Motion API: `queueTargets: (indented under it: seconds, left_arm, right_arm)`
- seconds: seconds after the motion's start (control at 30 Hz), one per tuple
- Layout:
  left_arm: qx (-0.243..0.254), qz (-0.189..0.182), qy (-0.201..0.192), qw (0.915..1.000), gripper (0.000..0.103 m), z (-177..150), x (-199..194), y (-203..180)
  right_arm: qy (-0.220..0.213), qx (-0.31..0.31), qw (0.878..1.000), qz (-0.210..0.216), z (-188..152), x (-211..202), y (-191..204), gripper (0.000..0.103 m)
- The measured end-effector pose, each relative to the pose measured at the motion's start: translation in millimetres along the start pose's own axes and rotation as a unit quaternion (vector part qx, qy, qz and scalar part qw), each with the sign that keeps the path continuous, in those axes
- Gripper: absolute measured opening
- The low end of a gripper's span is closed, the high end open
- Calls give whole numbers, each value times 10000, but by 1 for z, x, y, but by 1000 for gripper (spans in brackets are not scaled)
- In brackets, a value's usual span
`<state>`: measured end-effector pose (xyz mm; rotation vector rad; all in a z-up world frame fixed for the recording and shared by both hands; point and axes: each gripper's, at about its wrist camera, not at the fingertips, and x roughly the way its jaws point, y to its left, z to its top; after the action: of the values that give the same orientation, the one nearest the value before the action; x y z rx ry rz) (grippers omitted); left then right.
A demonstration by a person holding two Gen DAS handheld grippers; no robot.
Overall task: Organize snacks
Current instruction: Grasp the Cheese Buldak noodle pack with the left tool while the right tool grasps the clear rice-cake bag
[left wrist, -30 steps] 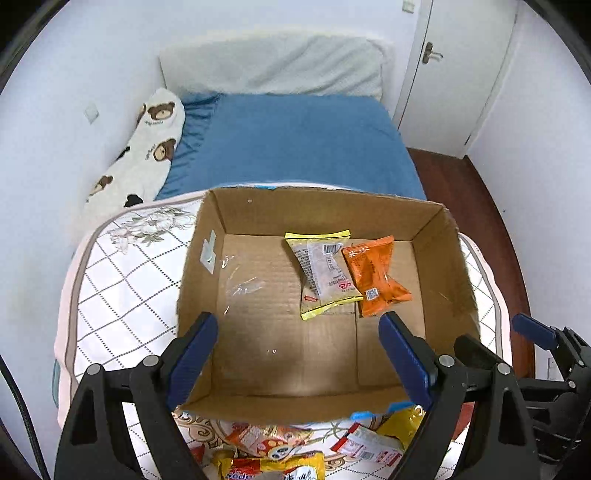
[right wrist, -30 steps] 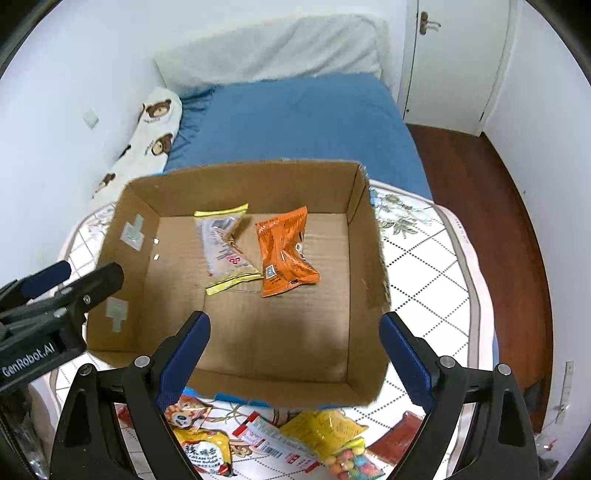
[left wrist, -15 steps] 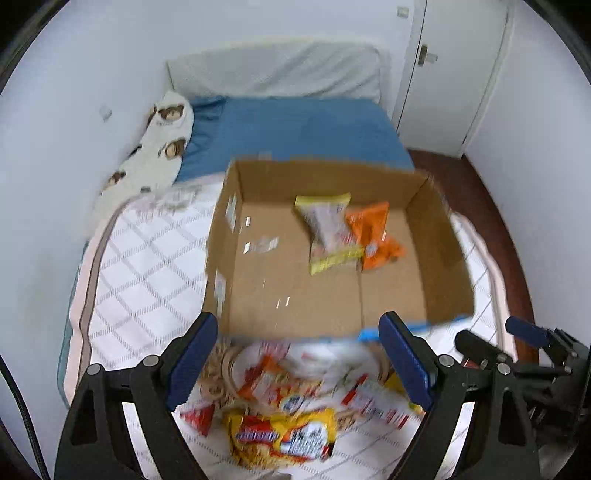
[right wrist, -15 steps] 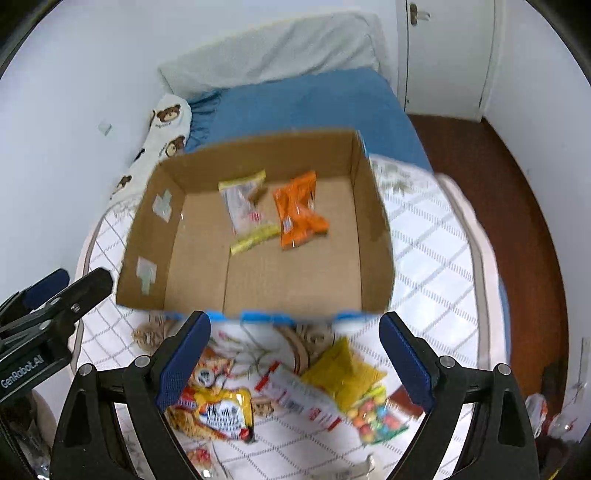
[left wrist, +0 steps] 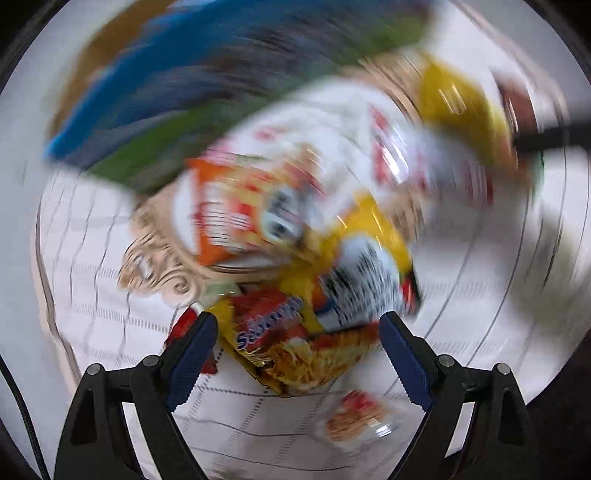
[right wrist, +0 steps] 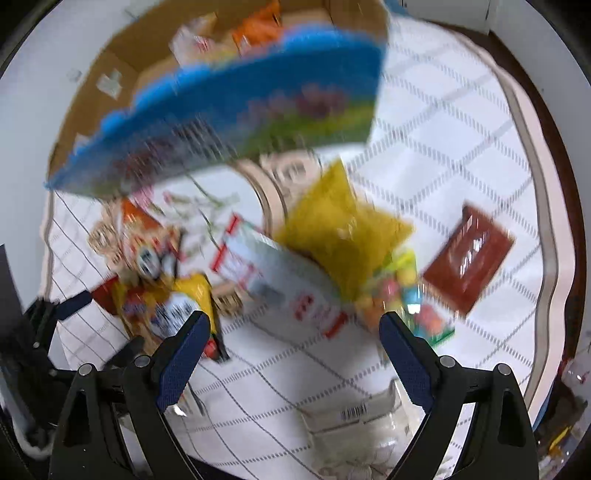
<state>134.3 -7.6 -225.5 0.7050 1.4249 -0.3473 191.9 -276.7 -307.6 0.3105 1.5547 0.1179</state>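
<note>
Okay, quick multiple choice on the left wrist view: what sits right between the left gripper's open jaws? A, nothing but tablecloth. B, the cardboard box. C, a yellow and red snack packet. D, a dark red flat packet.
C: the yellow and red snack packet lies on the tablecloth directly between the spread jaws of the left gripper, though motion blur hides its details.

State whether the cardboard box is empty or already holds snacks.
Holds snacks: the cardboard box shows an orange packet and a pale packet inside it.
</note>
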Motion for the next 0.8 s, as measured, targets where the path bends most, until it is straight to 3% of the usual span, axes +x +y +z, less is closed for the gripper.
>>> queueTargets:
  seconds: [0.2,0.33,0.4,0.53,0.67,0.73,0.8]
  left_arm:
    - [1447,438,583,9868,89,2,46,-52]
    - [1967,884,754,9736,91,5,68,-75]
    - [1986,913,767,9728,90,6,70,-79]
    - [1496,717,538,9847,86,10,59,-75]
    - [418,242,475,9977,78,6,48,-57]
    - [-263,-170,549,9980,75,6,42,-45]
    - [-1047,-580,675,9905,73,2,43,-28]
  right_arm:
    - [369,513,9979,106,-30,12,-24,95]
    - [478,1409,9882,370,-59,15,-54,95]
    - [540,1784,9815,438,-74,17,-66,95]
    - [754,2529,9626,613,-105,27,-86,95]
    - [1042,2941,9468,786,-122,50,-92,94]
    - [1125,3017,9434,793,-123,63,-91,84]
    - [1038,2876,9501,620,-119,69,-84,74]
